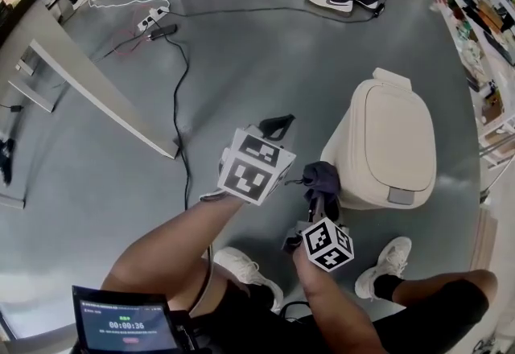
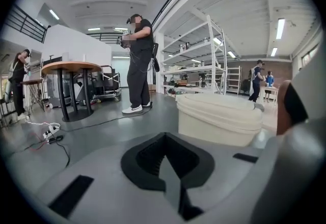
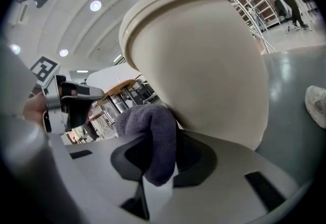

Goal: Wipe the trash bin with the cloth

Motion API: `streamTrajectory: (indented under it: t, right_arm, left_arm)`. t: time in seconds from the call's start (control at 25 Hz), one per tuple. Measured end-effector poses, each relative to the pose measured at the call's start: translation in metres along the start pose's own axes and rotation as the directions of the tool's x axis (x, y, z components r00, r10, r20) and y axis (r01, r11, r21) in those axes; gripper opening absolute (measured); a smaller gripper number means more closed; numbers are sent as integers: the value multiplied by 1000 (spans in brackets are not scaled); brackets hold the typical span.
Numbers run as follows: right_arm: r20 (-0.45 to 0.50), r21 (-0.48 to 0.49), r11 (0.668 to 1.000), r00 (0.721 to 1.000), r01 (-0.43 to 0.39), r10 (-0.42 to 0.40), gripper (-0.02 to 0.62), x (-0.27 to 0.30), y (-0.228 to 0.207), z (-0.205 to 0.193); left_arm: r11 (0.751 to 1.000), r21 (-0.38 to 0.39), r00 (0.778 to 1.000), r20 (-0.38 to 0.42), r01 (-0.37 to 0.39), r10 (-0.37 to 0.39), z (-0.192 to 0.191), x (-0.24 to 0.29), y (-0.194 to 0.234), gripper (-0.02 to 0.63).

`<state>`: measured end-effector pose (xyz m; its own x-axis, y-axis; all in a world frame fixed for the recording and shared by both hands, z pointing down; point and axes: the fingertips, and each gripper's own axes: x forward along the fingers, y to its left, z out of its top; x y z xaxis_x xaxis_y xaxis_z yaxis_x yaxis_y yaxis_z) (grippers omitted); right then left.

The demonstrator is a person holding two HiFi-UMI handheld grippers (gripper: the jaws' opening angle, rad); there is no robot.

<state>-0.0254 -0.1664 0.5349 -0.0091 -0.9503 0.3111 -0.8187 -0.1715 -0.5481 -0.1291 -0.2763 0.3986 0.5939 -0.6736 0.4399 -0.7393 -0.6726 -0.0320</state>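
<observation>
The beige trash bin point(image 1: 394, 143) is being touched on its side wall. The left gripper point(image 1: 278, 123) is being held nearby, jaws together and empty. In the right gripper's point(image 1: 316, 201) jaws, the dark cloth point(image 1: 322, 177) is being clamped against that wall.

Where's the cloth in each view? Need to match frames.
Head view: the cloth is low centre, at the tip of the right gripper, by the left side of the trash bin.
Left gripper view: not in it.
Right gripper view: centre, clamped in the jaws, up against the bin wall.
Shared landmark: the beige trash bin, seen in all three views.
</observation>
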Motion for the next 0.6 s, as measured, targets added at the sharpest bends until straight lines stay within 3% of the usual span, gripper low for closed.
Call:
streamTrajectory:
  t: [0.32, 0.44, 0.6]
  right_arm:
    - [-75, -35, 994, 992, 103, -106, 89, 35, -35, -64]
    - [-117, -74, 989, 984, 125, -133, 89, 42, -50, -82]
    - [-167, -129, 981, 972, 145, -166, 89, 38, -71, -94]
  left_arm:
    - [999, -19, 998, -41, 47, -47, -37, 18, 26, -3]
    - [999, 21, 999, -31, 25, -24, -37, 24, 34, -3]
    - [1000, 7, 999, -28, 28, -27, -28, 29, 32, -3]
